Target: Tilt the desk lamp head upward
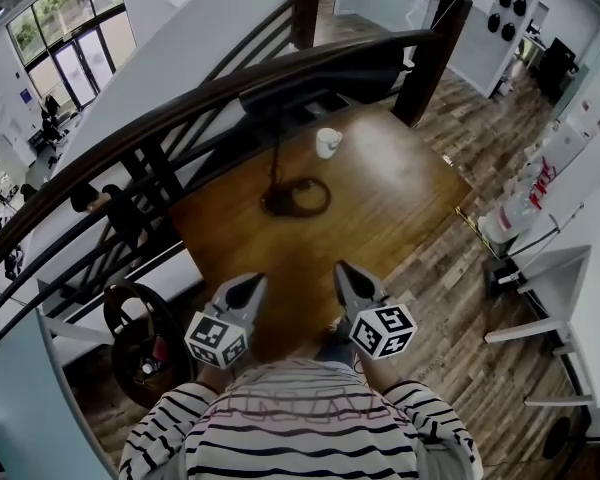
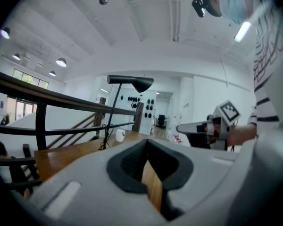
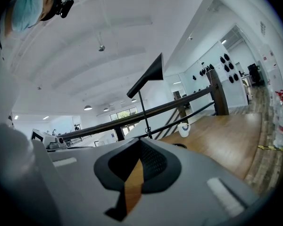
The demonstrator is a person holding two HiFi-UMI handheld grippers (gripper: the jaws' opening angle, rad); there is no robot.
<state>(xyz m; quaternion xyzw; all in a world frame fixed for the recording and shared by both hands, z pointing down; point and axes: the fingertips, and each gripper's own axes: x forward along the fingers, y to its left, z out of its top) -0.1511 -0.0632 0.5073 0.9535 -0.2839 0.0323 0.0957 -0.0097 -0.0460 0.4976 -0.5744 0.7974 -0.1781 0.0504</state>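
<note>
A black desk lamp stands on the wooden table (image 1: 400, 208). Its flat head (image 1: 292, 98) sits on a thin pole above a round base (image 1: 298, 198) ringed by its cable. The head appears level in the left gripper view (image 2: 130, 82) and slanted in the right gripper view (image 3: 148, 75). My left gripper (image 1: 248, 288) and right gripper (image 1: 350, 276) hover side by side over the table's near edge, well short of the lamp. Both are shut with nothing between the jaws, as the left gripper (image 2: 148, 173) and the right gripper (image 3: 134, 178) show in their own views.
A white mug (image 1: 327, 142) stands on the table to the right of the lamp, also visible as the mug (image 2: 120, 135) and the mug (image 3: 183, 129). A dark stair railing (image 1: 180, 118) runs behind the table. A round black object (image 1: 140, 343) sits at lower left.
</note>
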